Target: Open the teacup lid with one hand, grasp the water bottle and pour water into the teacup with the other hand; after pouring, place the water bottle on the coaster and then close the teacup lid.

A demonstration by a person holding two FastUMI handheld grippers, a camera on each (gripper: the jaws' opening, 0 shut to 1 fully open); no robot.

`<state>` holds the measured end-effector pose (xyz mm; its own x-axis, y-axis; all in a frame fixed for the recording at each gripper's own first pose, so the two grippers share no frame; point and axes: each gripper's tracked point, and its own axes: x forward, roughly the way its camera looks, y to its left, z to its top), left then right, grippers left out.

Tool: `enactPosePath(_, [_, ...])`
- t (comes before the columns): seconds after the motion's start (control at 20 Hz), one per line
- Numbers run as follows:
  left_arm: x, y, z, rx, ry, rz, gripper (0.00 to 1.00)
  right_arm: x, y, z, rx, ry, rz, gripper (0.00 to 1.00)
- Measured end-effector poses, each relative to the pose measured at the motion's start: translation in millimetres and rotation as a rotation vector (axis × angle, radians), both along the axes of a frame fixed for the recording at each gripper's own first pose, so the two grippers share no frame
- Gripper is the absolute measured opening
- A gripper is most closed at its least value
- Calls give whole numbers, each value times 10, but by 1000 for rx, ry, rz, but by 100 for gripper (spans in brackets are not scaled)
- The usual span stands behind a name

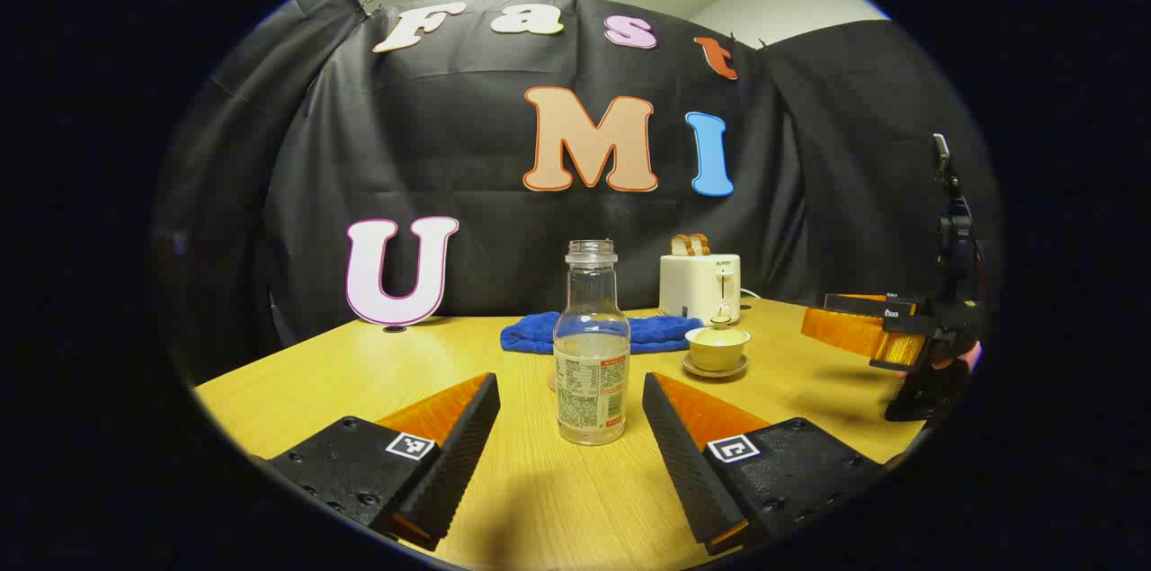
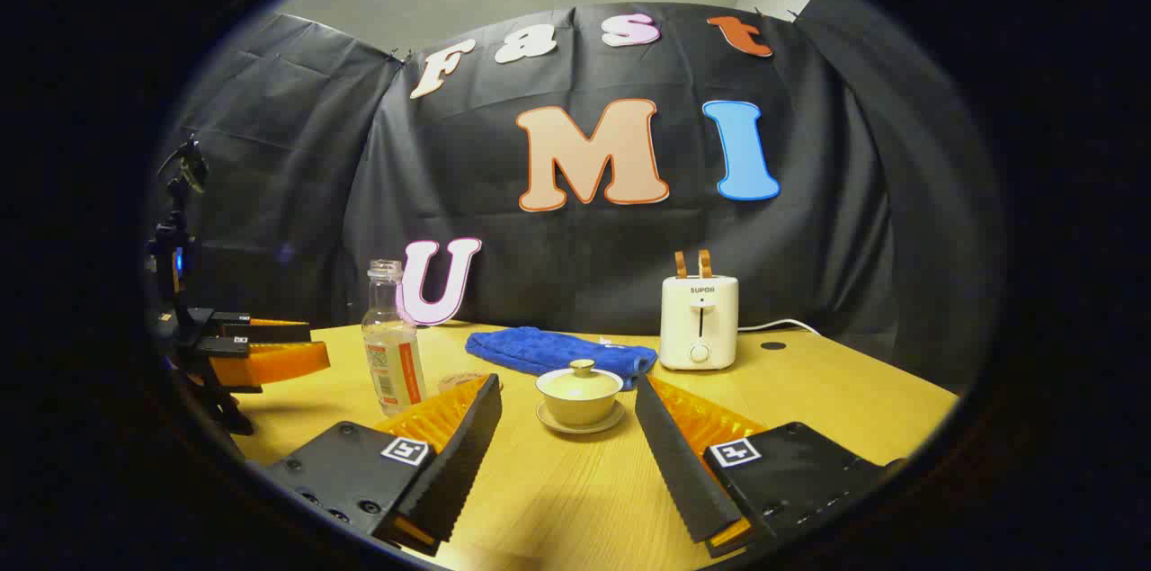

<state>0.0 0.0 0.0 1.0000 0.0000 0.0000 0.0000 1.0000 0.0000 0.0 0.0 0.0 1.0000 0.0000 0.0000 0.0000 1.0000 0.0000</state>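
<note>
Fingers spread on both grippers, left gripper facing the water bottle and right gripper facing the lidded teacup on the table: approach stage; next, pinch the lid knob.

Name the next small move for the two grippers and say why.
Probably ease the right gripper forward and down onto the lid, since it is open and lined up with the teacup, whose lid is still on. The left gripper is open with the water bottle between its fingers, so it can wait.
</note>
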Motion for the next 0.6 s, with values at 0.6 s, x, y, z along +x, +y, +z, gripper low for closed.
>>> enactPosePath(0.6, [140,54,-28,-3,2,13,94,24,-20,6,1,8,-15,98])
